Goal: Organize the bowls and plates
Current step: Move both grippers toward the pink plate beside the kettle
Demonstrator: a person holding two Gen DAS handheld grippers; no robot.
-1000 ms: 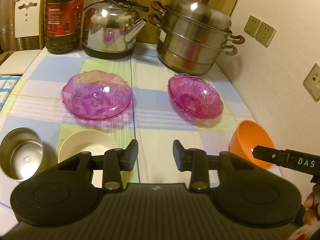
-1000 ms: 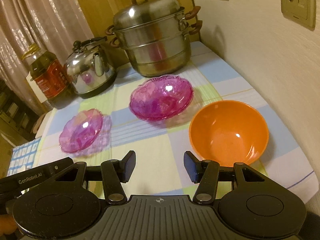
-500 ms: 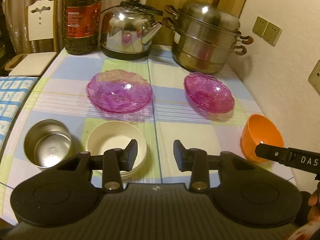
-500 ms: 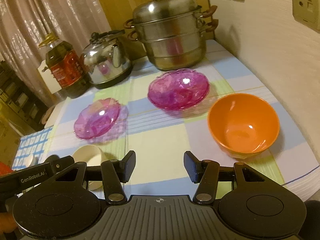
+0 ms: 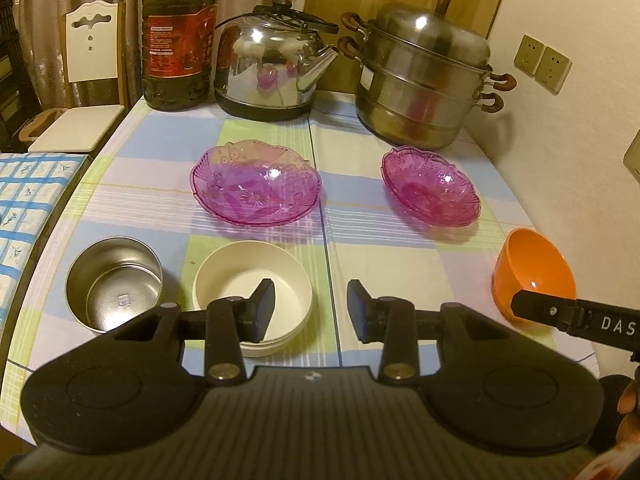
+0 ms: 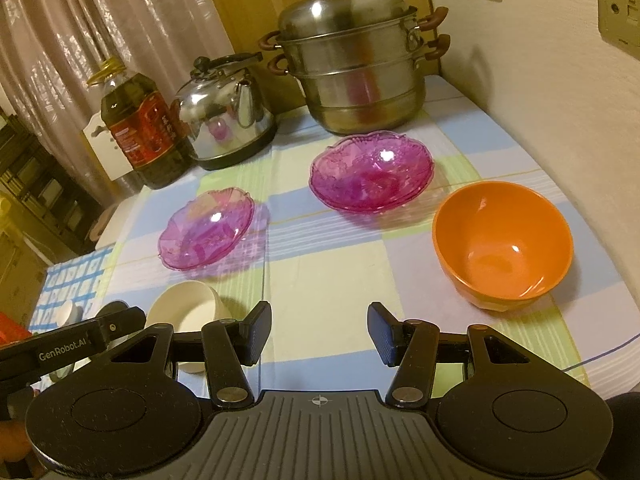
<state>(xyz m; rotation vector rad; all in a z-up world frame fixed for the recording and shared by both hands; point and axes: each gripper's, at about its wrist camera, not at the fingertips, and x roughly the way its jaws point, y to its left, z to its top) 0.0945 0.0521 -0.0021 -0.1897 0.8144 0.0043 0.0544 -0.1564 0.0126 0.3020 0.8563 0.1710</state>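
Nothing is grasped yet: the left hand-held gripper (image 5: 308, 308) and right hand-held gripper (image 6: 318, 332) are held released above the checked tabletop (image 5: 360, 256). Two pink glass plates (image 5: 256, 184) (image 5: 430, 184), a cream bowl (image 5: 252, 284), a steel bowl (image 5: 114, 282) and an orange bowl (image 6: 504, 244) lie apart. A rim grasp is judged next.

At your four o'clock, the right gripper's arm (image 5: 576, 316) covers the orange bowl's (image 5: 532, 264) near rim and runs off the frame. At seven o'clock, your left gripper's finger (image 5: 262, 310) hides part of the cream bowl (image 5: 240, 268). From the right wrist, the steel tin (image 6: 116, 307) at eight o'clock is almost wholly hidden behind the other gripper's arm (image 6: 72, 344). You cannot read the oil bottle's label (image 5: 176, 46).
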